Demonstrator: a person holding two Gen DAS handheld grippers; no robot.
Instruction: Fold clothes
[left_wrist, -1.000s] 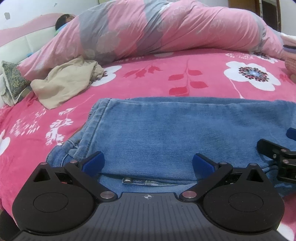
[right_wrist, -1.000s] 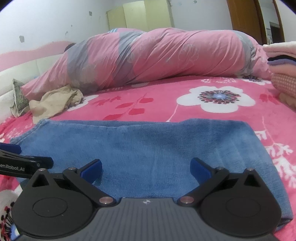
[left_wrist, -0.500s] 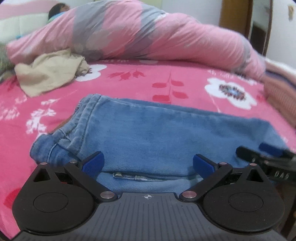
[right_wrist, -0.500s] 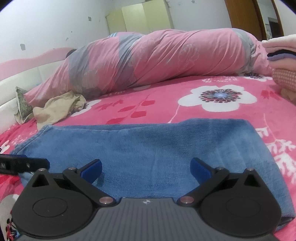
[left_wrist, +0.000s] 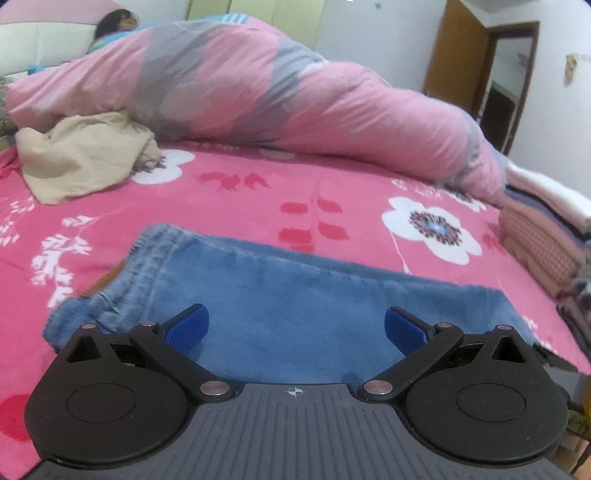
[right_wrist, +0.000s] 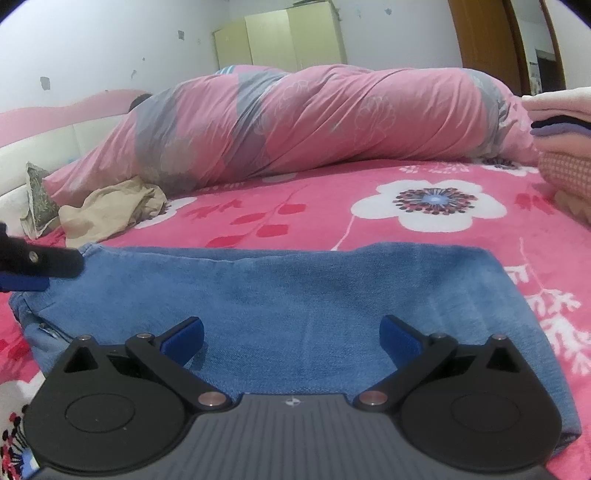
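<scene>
Jeans (left_wrist: 295, 299) lie flat on the bed (left_wrist: 258, 199) straight ahead of the left hand-held gripper (left_wrist: 295, 328), long axis running left to right, waistband end nearest this hand; its blue fingers are spread wide, grasping nothing. From the right wrist, the right hand-held gripper (right_wrist: 291, 338) hovers low over the hem half, equally released, level with the cloth.

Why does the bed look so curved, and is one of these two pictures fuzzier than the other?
Both views are fisheye, so the bedspread bulges and the door frame bows. The left wrist view is smeared: the quilt and jeans look soft. The right wrist view is crisper, with quilt wrinkles sharp. Lighting is flat and even, without glare.
</scene>
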